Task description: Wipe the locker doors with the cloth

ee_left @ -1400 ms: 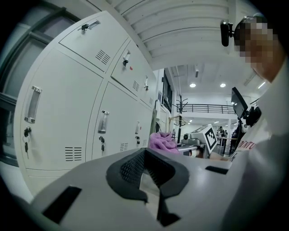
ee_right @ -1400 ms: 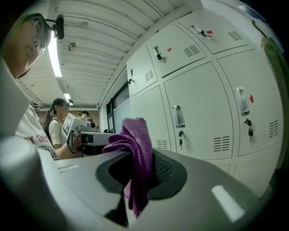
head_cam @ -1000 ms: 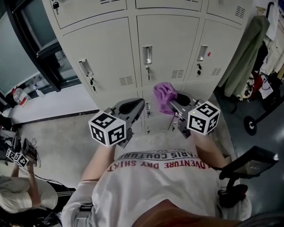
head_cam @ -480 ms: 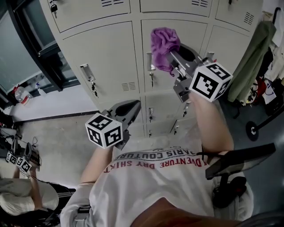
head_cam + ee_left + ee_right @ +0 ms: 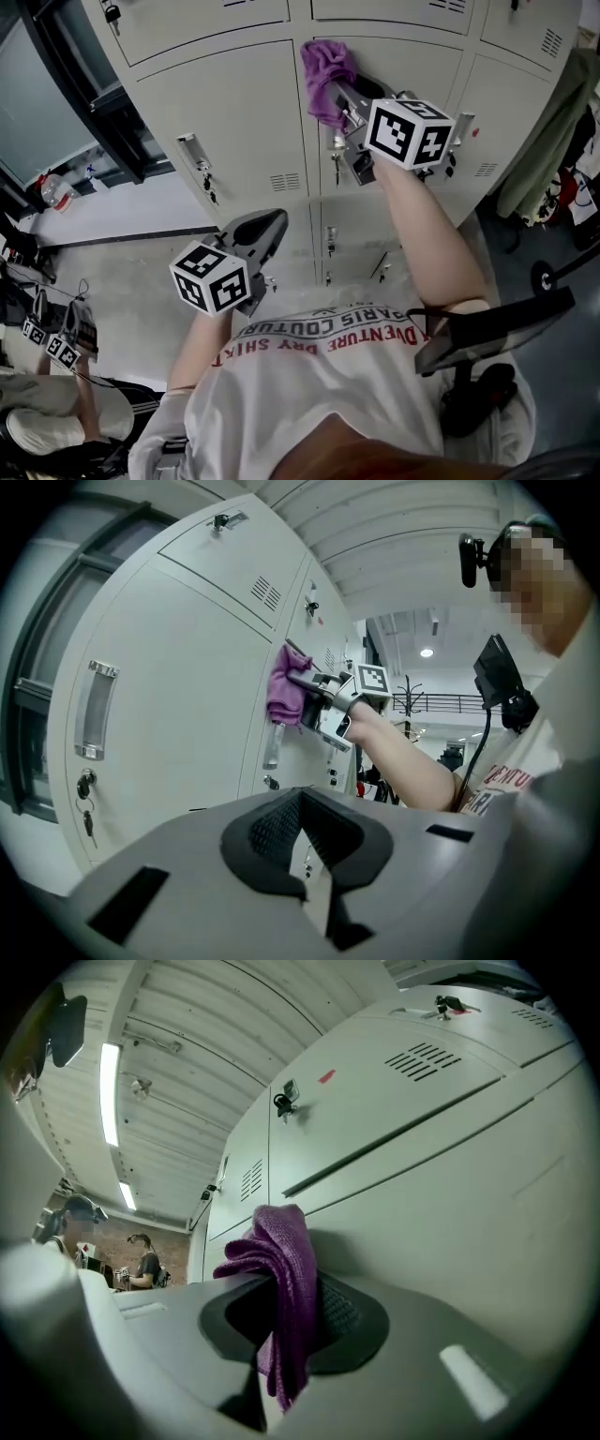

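You raise the purple cloth point(image 5: 323, 67), clamped in your right gripper point(image 5: 335, 92), to the top of the middle locker door point(image 5: 412, 70), while your left gripper point(image 5: 277, 220) hangs low, closed and empty; wiping looks barely begun, the neighbouring doors point(image 5: 225, 112) yet to do.

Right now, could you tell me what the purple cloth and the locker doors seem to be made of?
The purple cloth: soft woven or microfibre-like fabric, matte; it drapes in limp folds. The locker doors: probably painted sheet metal, smooth low-sheen finish, judging by the punched vent slots.
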`<act>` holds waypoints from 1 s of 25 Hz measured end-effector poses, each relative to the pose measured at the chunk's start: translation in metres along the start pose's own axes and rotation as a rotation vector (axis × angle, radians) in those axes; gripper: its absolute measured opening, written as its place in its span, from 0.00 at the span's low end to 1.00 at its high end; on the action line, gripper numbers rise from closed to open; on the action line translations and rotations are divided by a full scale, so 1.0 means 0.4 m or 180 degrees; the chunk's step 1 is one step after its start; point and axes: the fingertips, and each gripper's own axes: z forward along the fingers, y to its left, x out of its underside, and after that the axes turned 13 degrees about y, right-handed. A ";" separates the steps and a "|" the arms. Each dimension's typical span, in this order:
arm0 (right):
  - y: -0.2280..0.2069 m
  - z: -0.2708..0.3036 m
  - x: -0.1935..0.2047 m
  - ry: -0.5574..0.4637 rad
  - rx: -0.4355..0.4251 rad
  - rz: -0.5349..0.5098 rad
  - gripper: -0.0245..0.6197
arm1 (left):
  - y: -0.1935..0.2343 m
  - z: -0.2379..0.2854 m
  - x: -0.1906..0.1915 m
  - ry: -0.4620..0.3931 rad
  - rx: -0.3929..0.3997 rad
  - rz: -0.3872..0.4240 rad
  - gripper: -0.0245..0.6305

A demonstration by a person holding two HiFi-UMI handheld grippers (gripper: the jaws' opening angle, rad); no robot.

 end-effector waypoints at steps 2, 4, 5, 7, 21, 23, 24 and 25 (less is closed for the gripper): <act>-0.011 0.011 0.003 -0.0013 0.0058 -0.0019 0.11 | 0.011 -0.005 0.001 -0.0007 -0.0022 -0.0007 0.04; -0.016 0.014 0.004 -0.0019 0.0108 -0.0060 0.11 | 0.021 -0.009 0.000 -0.0022 -0.0032 -0.0018 0.04; -0.016 0.014 0.003 -0.0020 0.0121 -0.0076 0.11 | 0.025 -0.010 -0.001 -0.0032 -0.0034 -0.0023 0.04; -0.016 0.015 0.000 -0.0023 0.0134 -0.0096 0.11 | 0.031 -0.009 0.000 -0.0041 -0.0037 -0.0030 0.04; -0.070 -0.037 -0.008 -0.0007 0.0287 -0.0052 0.11 | 0.026 0.006 0.021 -0.0054 0.0028 -0.0084 0.04; -0.097 -0.060 -0.013 -0.0030 0.0374 -0.0033 0.11 | 0.024 0.009 0.025 -0.0049 0.0044 -0.0093 0.04; -0.111 -0.071 -0.017 -0.0043 0.0424 -0.0030 0.11 | 0.022 0.010 0.026 -0.0047 0.0050 -0.0094 0.04; -0.125 -0.083 -0.021 -0.0058 0.0478 -0.0033 0.11 | 0.021 0.011 0.027 -0.0044 0.0055 -0.0093 0.04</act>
